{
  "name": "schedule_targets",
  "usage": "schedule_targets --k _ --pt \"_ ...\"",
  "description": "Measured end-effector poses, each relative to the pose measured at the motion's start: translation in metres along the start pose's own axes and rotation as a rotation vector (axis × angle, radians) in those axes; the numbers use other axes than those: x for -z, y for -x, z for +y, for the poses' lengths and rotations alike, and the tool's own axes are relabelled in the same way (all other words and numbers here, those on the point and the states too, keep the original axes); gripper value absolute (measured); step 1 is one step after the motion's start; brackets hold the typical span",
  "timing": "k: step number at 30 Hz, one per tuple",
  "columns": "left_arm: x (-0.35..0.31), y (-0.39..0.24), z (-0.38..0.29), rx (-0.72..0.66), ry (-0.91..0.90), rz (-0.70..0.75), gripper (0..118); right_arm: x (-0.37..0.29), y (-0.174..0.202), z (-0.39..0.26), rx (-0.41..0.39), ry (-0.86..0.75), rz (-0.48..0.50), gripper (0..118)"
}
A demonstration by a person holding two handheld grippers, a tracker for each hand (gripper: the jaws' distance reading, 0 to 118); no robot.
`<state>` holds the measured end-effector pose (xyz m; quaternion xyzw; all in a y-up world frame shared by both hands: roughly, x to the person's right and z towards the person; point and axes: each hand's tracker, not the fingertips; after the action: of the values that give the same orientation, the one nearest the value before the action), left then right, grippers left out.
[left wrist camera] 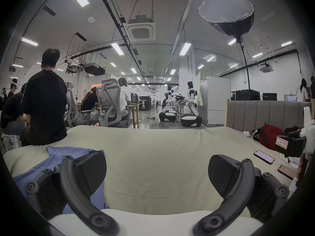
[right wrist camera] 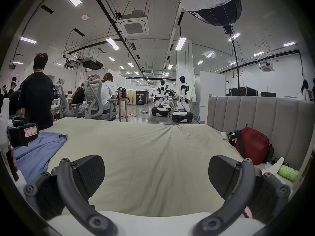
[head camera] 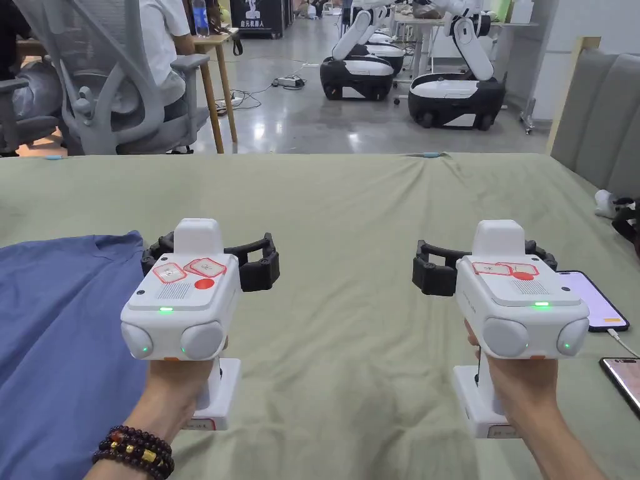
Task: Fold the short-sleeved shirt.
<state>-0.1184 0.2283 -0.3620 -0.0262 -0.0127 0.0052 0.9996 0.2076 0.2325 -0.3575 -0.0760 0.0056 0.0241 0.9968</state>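
A blue short-sleeved shirt (head camera: pixel 56 337) lies spread on the left side of the green bed sheet (head camera: pixel 350 206); it also appears as the blue shirt (left wrist camera: pixel 56 156) and the blue shirt (right wrist camera: pixel 37 152). My left gripper (head camera: pixel 209 253) hovers at the shirt's right edge, open, nothing between its jaws; the left gripper (left wrist camera: pixel 156 176) has its left jaw over the blue cloth. My right gripper (head camera: pixel 484 256) hovers over bare sheet well right of the shirt, open and empty, as the right gripper (right wrist camera: pixel 156 176) confirms.
Two phones (head camera: pixel 597 300) (head camera: pixel 625 378) lie at the bed's right edge. A red bag (right wrist camera: pixel 250 144) and a green bottle (right wrist camera: pixel 288 172) rest against the grey headboard (right wrist camera: pixel 255 113). A person (left wrist camera: pixel 42 100) sits at the bed's far left corner. Office chairs and robots stand beyond.
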Motion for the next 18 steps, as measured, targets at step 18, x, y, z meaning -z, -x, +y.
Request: schedule_targets --k 18 --pt "-0.0004 0.0022 -0.0032 0.019 -0.002 0.006 118 -0.0002 -0.0010 -0.0016 -0.003 -0.003 -0.010 118"
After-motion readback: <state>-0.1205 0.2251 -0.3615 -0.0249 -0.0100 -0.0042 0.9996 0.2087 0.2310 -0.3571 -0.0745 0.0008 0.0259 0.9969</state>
